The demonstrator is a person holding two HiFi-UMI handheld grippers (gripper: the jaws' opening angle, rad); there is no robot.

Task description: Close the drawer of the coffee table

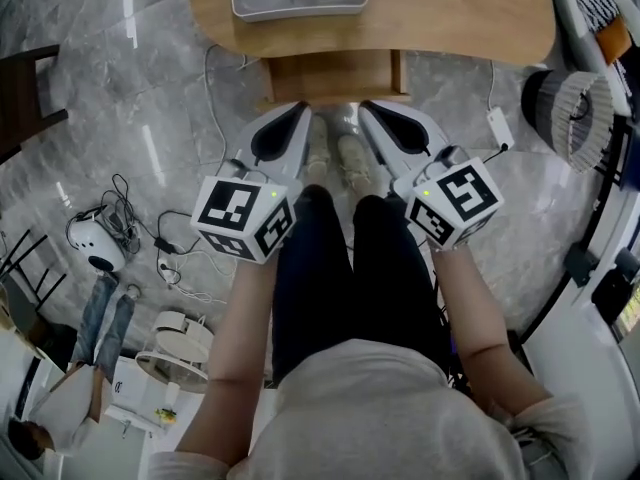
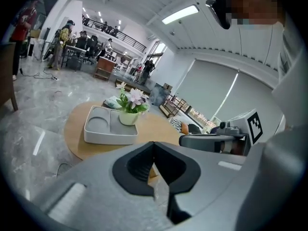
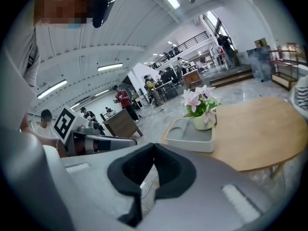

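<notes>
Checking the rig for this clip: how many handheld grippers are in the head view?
2. The left gripper sits left of centre, the right gripper right of centre, both aimed at the coffee table, jaws together. None seems hidden.

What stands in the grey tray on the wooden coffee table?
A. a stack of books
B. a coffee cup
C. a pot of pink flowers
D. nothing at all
C: the left gripper view shows a pale pot of pink flowers standing in one compartment of the grey tray on the wooden coffee table.
</notes>
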